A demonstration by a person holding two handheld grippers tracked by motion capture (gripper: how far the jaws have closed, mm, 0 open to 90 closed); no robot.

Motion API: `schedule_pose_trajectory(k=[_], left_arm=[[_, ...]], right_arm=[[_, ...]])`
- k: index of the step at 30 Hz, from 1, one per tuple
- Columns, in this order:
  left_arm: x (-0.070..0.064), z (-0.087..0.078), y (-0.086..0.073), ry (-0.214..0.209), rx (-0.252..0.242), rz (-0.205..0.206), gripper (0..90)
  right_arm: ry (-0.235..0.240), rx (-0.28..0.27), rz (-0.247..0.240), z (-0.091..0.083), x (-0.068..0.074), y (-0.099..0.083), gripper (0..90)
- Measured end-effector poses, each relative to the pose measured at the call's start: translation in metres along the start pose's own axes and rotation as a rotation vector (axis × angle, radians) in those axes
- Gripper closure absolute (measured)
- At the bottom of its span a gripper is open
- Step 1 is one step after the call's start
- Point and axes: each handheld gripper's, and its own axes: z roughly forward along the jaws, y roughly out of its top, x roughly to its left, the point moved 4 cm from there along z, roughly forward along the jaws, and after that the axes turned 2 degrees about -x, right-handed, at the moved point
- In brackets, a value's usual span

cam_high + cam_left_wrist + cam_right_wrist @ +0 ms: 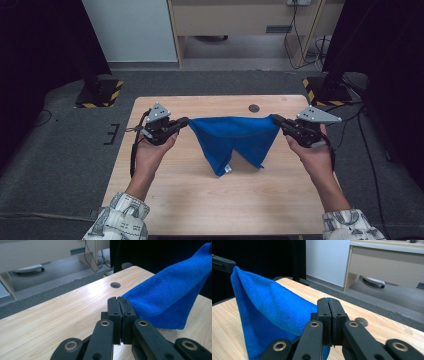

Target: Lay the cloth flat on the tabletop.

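While both tongs (186, 121) (275, 119) pinch its corners, blue cloth (232, 140) stretched taut, lower folds drooping, fuzzy weave

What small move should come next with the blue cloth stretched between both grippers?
Probably lower both together to lay it flat: the left gripper and right gripper each pinch a corner, the top edge is taut, and the blue cloth hangs in folds toward the table.

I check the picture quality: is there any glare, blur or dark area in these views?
High view: soft, slightly blurred, with dark upper corners. Left gripper view: pale glare on the table near its hole; the blue cloth looks sharp. Right gripper view: the left gripper sits against a black background.
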Motion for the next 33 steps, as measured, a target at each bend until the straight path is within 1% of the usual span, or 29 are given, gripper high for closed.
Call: schedule_pose_trajectory(k=[7,11,13,16,21,23,25,28,30,33], left_arm=[[-0.003,-0.014,0.002,-0.008,-0.018,0.003,88.7],[-0.006,-0.021,0.006,-0.011,-0.028,0.022,88.7],[-0.008,-0.023,0.006,-0.014,-0.028,0.029,88.7],[-0.009,-0.024,0.006,-0.011,-0.022,0.04,88.7],[-0.008,-0.025,0.006,-0.011,-0.029,0.032,88.7],[-0.007,-0.025,0.006,-0.015,-0.022,0.033,88.7],[-0.006,-0.025,0.005,-0.016,-0.023,0.03,88.7],[-0.009,-0.031,0.007,-0.022,-0.036,0.032,88.7],[-0.011,-0.037,0.009,-0.028,-0.046,0.042,88.7],[-0.017,-0.046,0.011,-0.035,-0.052,0.079,88.7]], right_arm=[[0.005,-0.018,-0.004,-0.008,0.005,0.003,88.5],[0.012,-0.039,-0.005,-0.014,0.009,0.008,88.5],[0.015,-0.046,-0.014,-0.018,0.01,0.011,88.5],[0.015,-0.047,-0.013,-0.02,0.011,0.011,88.5],[0.016,-0.048,-0.015,-0.021,0.011,0.01,88.5],[0.018,-0.049,-0.019,-0.021,0.012,0.01,88.5],[0.018,-0.048,-0.013,-0.02,0.011,0.01,88.5],[0.021,-0.057,-0.012,-0.023,0.012,0.011,88.5],[0.025,-0.071,-0.012,-0.026,0.013,0.013,88.5],[0.036,-0.09,-0.016,-0.034,0.018,0.016,88.5]])
